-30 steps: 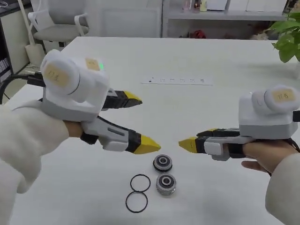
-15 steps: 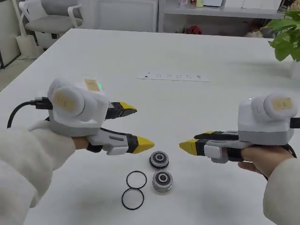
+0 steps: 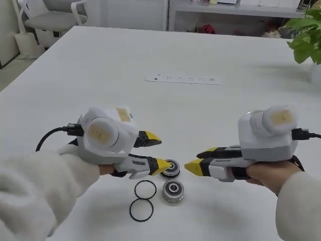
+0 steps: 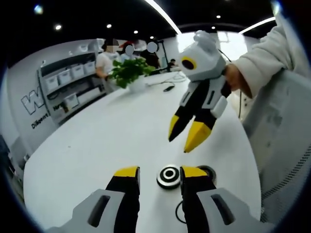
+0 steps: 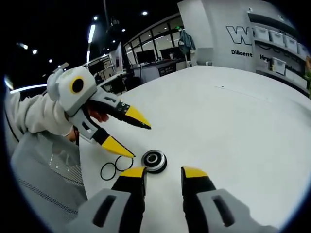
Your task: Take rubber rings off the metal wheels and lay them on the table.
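Two small metal wheels with dark centres lie on the white table, the far wheel and the near wheel. Just left of them two black rubber rings lie flat, one ring above the other ring. My left gripper is open, its lower tip right beside the far wheel. In the left gripper view that wheel sits between my open jaws. My right gripper is open too, pointing at the wheels from the right. Its own view has a wheel ahead of the jaws and the rings.
A white power strip lies across the middle of the table. A potted plant stands at the far right and a chair beyond the far left corner. A black cable trails from the left gripper. People stand far off by shelves.
My left gripper has come down and forward until its lower tip is beside the far wheel. The right gripper has edged left toward the wheels. The wheels and rings lie as before.
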`<state>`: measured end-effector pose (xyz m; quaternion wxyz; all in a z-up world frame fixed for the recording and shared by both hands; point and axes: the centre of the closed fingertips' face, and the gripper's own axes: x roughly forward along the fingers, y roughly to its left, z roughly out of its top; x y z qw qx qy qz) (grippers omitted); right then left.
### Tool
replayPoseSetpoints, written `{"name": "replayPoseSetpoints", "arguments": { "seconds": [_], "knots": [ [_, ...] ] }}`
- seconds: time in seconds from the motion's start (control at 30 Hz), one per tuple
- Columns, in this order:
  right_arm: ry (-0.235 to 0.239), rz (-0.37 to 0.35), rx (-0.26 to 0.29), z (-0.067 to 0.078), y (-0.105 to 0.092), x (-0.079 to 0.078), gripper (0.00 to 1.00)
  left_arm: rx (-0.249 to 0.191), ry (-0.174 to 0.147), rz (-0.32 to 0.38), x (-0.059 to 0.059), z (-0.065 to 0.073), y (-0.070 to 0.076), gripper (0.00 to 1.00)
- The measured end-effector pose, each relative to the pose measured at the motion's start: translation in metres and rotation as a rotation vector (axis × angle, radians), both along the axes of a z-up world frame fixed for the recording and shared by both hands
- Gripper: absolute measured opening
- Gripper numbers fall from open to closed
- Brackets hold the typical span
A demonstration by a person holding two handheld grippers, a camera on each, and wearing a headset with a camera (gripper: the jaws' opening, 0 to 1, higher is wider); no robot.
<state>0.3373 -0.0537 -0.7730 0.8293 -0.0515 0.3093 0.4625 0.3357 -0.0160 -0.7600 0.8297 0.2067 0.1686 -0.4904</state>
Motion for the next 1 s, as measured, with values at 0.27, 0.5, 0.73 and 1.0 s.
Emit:
{"name": "replayPoseSetpoints", "arguments": {
  "seconds": [0.27, 0.5, 0.73, 1.0],
  "knots": [
    [-0.032, 0.07, -0.052, -0.016, 0.008, -0.007, 0.23, -0.006, 0.058, 0.018, 0.001, -0.017, -0.004, 0.25],
    [-0.045, 0.095, -0.075, -0.023, 0.012, -0.009, 0.24, 0.002, 0.075, 0.013, -0.001, -0.025, -0.006, 0.21],
    [-0.039, 0.095, -0.072, -0.027, 0.015, -0.007, 0.21, -0.003, 0.076, 0.005, -0.001, -0.027, -0.011, 0.17],
    [-0.022, 0.078, -0.044, -0.028, 0.019, -0.005, 0.2, -0.018, 0.107, 0.026, 0.001, -0.029, -0.009, 0.15]
  ]
}}
